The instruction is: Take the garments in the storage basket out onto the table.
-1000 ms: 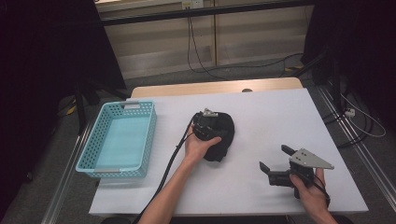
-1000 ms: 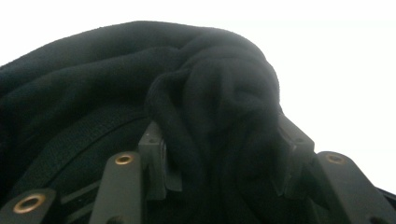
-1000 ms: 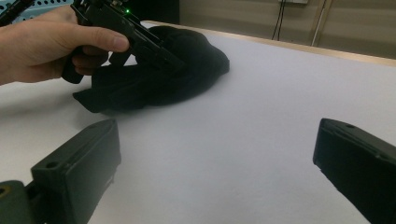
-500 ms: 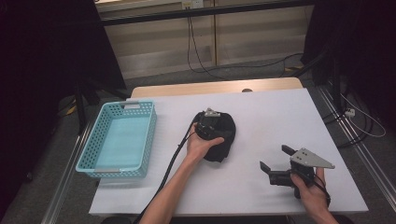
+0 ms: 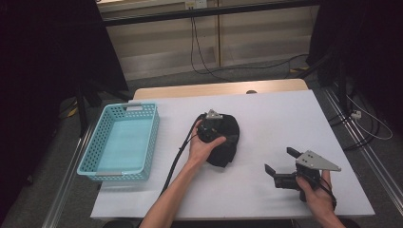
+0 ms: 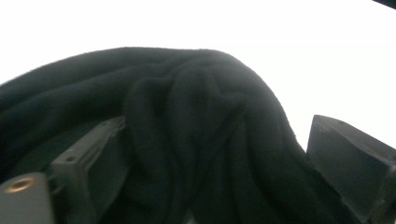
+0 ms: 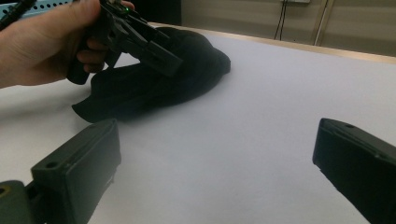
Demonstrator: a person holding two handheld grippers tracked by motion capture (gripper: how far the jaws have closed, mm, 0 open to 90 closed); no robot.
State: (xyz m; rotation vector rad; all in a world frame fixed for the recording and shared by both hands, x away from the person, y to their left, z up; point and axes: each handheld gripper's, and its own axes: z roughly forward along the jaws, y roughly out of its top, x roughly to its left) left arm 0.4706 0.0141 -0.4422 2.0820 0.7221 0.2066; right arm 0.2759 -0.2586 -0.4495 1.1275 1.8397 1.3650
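Your left gripper (image 5: pixel 215 124) sits right over the black cloth (image 5: pixel 227 142), and its jaws have just been opening — in the left gripper view they stand wide, with a bunched fold of the cloth (image 6: pixel 196 135) rising between them and lying against the left jaw, the right one clear of it. Nothing is pinched now; the cloth rests crumpled on the white table (image 5: pixel 285 118) under and just beyond the jaws. From the right gripper view you can see your left hand (image 7: pixel 44 42) wrapped round the handle, the gripper tilted down onto the cloth (image 7: pixel 154 84).

Your right gripper (image 5: pixel 281 164) is well apart from the cloth, toward your side of the table — jaws spread wide over bare tabletop, holding nothing.

Out past your left hand, near the table's edge, stands the turquoise basket (image 5: pixel 147 137).
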